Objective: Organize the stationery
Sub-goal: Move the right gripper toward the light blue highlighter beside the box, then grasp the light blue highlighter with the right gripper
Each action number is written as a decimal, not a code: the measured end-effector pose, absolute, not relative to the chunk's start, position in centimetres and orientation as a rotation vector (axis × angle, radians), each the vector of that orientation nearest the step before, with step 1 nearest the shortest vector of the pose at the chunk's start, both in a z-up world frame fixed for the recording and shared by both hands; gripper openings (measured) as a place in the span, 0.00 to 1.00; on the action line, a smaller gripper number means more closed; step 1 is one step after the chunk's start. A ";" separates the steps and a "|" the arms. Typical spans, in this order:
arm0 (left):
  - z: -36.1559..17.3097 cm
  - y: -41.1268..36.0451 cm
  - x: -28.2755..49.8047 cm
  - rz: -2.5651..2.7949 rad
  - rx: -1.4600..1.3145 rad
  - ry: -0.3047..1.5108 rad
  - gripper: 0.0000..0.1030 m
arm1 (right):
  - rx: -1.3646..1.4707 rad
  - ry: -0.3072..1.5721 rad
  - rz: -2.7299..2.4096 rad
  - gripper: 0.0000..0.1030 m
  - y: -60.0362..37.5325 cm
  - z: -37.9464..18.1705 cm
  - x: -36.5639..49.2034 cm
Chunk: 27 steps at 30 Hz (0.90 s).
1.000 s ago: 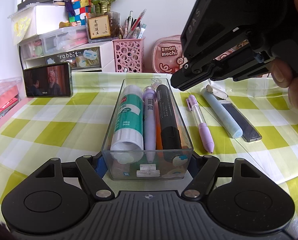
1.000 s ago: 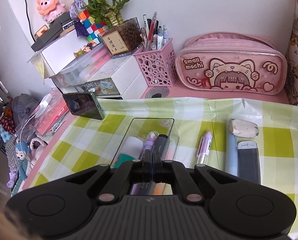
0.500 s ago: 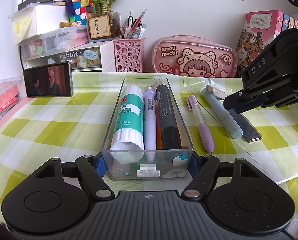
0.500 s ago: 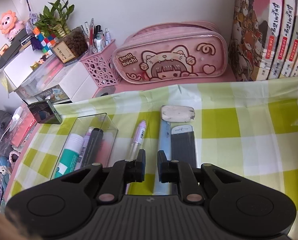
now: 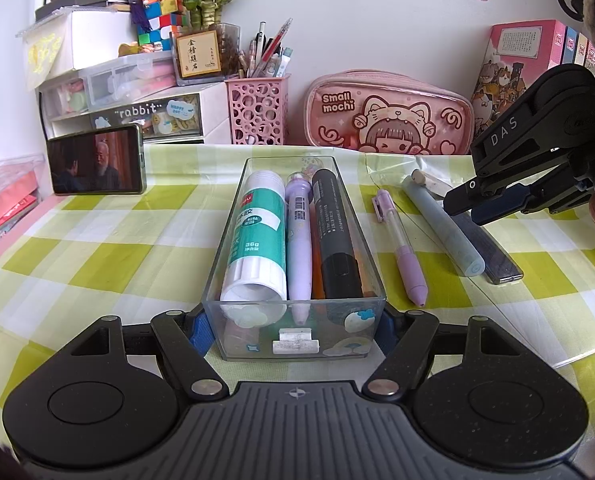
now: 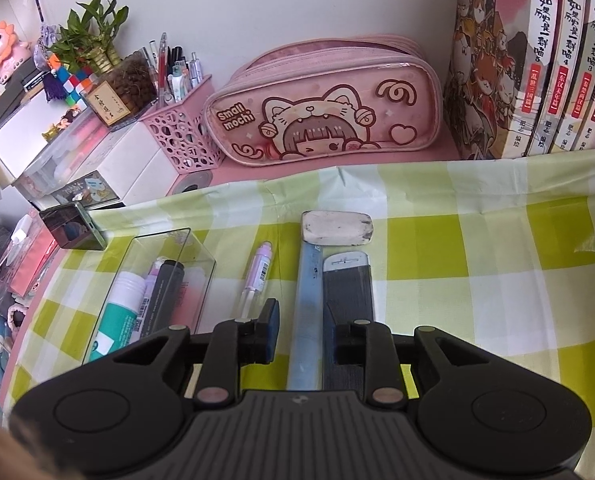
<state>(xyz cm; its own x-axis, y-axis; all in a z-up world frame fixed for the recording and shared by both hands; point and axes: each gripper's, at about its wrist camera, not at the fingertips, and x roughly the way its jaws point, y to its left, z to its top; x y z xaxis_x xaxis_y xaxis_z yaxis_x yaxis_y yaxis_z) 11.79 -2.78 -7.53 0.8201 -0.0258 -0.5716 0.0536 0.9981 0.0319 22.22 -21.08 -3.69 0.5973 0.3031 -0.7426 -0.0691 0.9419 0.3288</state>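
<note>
Right gripper (image 6: 300, 334) hovering over a checked cloth (image 6: 477, 264), its jaws just opening and straddling a blue pen (image 6: 308, 300) without pressing it. Dark case (image 6: 348, 292) lying just right of the pen; eraser (image 6: 336, 228) lying across the pen's far end. Lilac pen (image 6: 257, 276) lying to the left, apart. Clear tray (image 6: 201, 276) further left, holding a glue stick (image 6: 121, 312) and markers. Pink pouch (image 6: 321, 120) and books (image 6: 537, 60) standing behind.

"Small mochi" on the pink pencil case (image 5: 389, 114), "rabbit" on the drawer box (image 5: 149, 110), "36g" on the glue stick (image 5: 257, 232), "DAS" on the right gripper (image 5: 467, 204).
</note>
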 end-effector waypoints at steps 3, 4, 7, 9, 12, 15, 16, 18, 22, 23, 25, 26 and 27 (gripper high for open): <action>-7.5 -2.8 11.8 -0.042 0.047 0.608 0.70 | 0.282 0.911 0.219 0.35 -21.1 -3.7 22.5; -7.5 -2.8 11.8 -0.042 0.047 0.608 0.70 | 0.278 0.910 0.227 0.35 -20.9 -3.6 22.6; -7.5 -2.8 11.8 -0.042 0.047 0.608 0.70 | 0.257 0.909 0.245 0.35 -20.0 -3.3 22.8; -7.5 -2.8 11.8 -0.042 0.048 0.608 0.70 | 0.235 0.913 0.250 0.35 -19.3 -3.3 23.1; -7.5 -2.8 11.8 -0.042 0.048 0.608 0.70 | 0.205 0.915 0.231 0.35 -18.8 -3.8 23.9; -7.5 -2.8 11.8 -0.042 0.048 0.608 0.70 | 0.200 0.907 0.202 0.35 -19.0 -4.5 24.6; -7.5 -2.8 11.8 -0.042 0.048 0.608 0.70 | 0.201 0.906 0.207 0.35 -19.0 -4.5 24.6; -7.5 -2.8 11.8 -0.042 0.048 0.608 0.70 | 0.177 0.924 0.217 0.29 -18.4 -4.5 24.7; -7.5 -2.8 11.8 -0.042 0.048 0.608 0.70 | 0.102 0.918 0.208 0.28 -17.0 -4.4 24.5; -7.5 -2.8 11.8 -0.042 0.048 0.608 0.70 | 0.112 0.920 0.211 0.28 -17.1 -4.5 24.5; -7.5 -2.8 11.8 -0.042 0.048 0.608 0.70 | 0.156 0.929 0.216 0.28 -17.5 -4.5 24.6; -7.5 -2.8 11.8 -0.042 0.048 0.608 0.70 | 0.194 0.938 0.225 0.27 -17.8 -4.5 24.6; -7.6 -2.8 11.8 -0.042 0.048 0.608 0.70 | 0.227 0.944 0.239 0.27 -18.1 -4.5 24.5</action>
<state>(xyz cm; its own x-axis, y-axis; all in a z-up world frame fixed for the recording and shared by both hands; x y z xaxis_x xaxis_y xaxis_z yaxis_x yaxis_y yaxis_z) 11.80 -2.79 -7.55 0.8200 -0.0254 -0.5718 0.0535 0.9980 0.0324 24.50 -18.13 -4.55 0.5642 0.2994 -0.7694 -0.1021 0.9501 0.2948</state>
